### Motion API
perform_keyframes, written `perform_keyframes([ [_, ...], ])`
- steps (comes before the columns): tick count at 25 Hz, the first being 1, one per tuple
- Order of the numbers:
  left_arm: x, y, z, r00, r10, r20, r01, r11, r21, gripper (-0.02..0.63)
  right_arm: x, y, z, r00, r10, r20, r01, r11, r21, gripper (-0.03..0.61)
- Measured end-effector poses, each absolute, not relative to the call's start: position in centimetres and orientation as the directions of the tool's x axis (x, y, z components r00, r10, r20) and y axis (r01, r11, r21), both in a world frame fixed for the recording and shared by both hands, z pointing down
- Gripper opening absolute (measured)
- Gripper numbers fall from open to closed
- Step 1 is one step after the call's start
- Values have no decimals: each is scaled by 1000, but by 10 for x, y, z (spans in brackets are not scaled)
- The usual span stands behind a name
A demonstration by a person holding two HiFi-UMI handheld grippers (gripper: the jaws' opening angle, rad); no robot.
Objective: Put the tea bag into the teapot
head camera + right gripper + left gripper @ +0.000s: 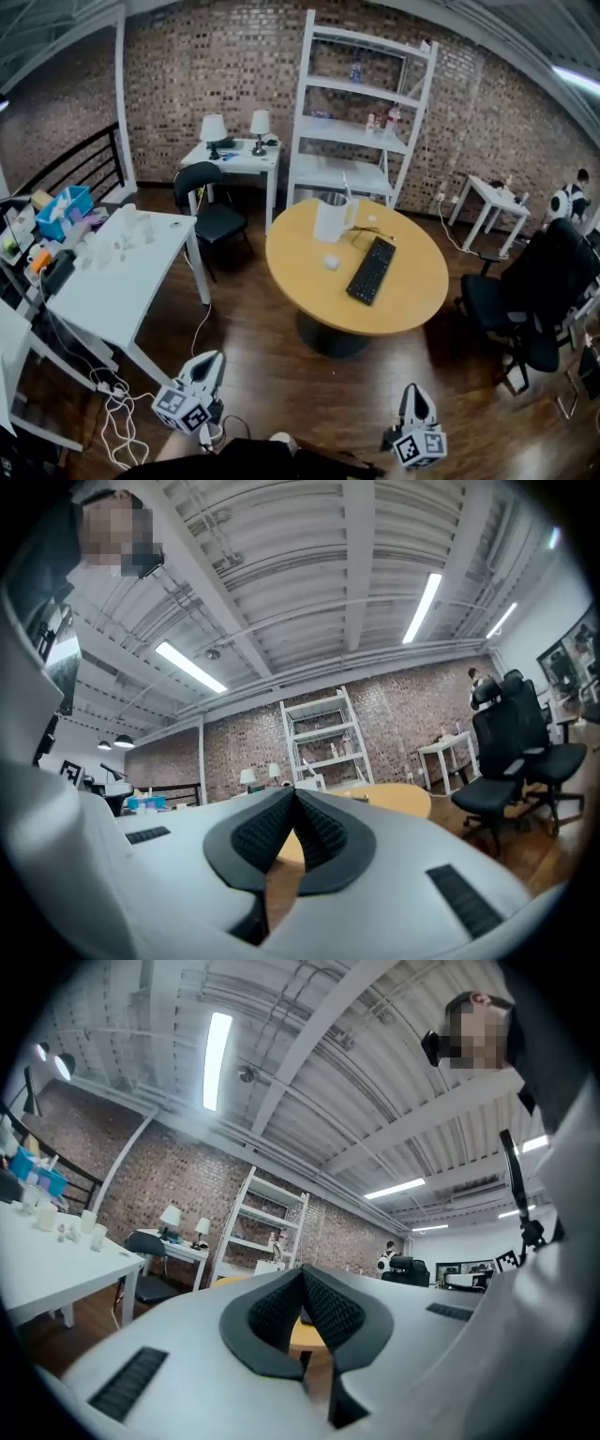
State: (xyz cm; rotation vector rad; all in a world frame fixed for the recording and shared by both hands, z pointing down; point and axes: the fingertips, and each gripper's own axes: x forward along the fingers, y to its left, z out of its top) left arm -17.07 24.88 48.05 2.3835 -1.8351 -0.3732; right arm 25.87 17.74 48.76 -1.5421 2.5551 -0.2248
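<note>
On the round wooden table (412,300) stands a white teapot (332,218). A small white tea bag (331,262) lies in front of it, left of a black keyboard (371,270). Both grippers are low in the head view, well short of the table, over the dark wood floor. My left gripper (210,360) is shut with nothing in it, its ribbed pads meeting at the tip (302,1274). My right gripper (415,390) is also shut and empty (293,794). Both point level toward the table (398,800).
A white desk (117,286) with cups and a blue box (64,210) stands at the left, with cables (114,412) on the floor beneath. A black chair (208,208), a lamp desk (234,155) and white shelving (361,112) line the back. Black office chairs (539,300) stand at the right.
</note>
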Motion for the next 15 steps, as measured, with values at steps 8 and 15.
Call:
perform_keyframes([
  [8, -189, 111, 451, 318, -929, -191, -904, -358, 235, 0, 203, 74, 438, -452, -887, -94, -875, 462, -146, 8],
  [15, -212, 88, 465, 211, -961, -176, -920, -256, 295, 0, 195, 26, 464, -481, -877, -4, -858, 472, -204, 8],
])
